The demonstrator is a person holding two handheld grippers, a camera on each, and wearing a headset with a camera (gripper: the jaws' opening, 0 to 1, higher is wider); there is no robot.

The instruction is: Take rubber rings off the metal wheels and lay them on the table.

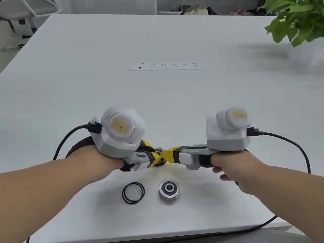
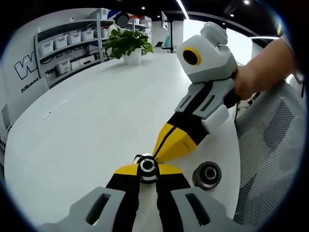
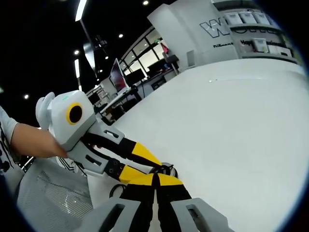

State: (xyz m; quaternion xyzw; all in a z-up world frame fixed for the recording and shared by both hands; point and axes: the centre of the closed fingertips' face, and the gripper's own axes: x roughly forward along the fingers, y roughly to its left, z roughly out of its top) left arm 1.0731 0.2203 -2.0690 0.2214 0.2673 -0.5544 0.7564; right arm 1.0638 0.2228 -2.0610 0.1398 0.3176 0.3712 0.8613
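The left claw is closed on a small metal wheel, holding it just above the white table near the front edge. The right claw meets it nose to nose from the other side. Its jaws are drawn to a thin slit at the black rubber ring on that wheel; whether the ring is actually pinched I cannot tell. On the table just below them lie loose black rings, overlapping, with a second wheel just beside them. A potted plant stands at the far right corner.
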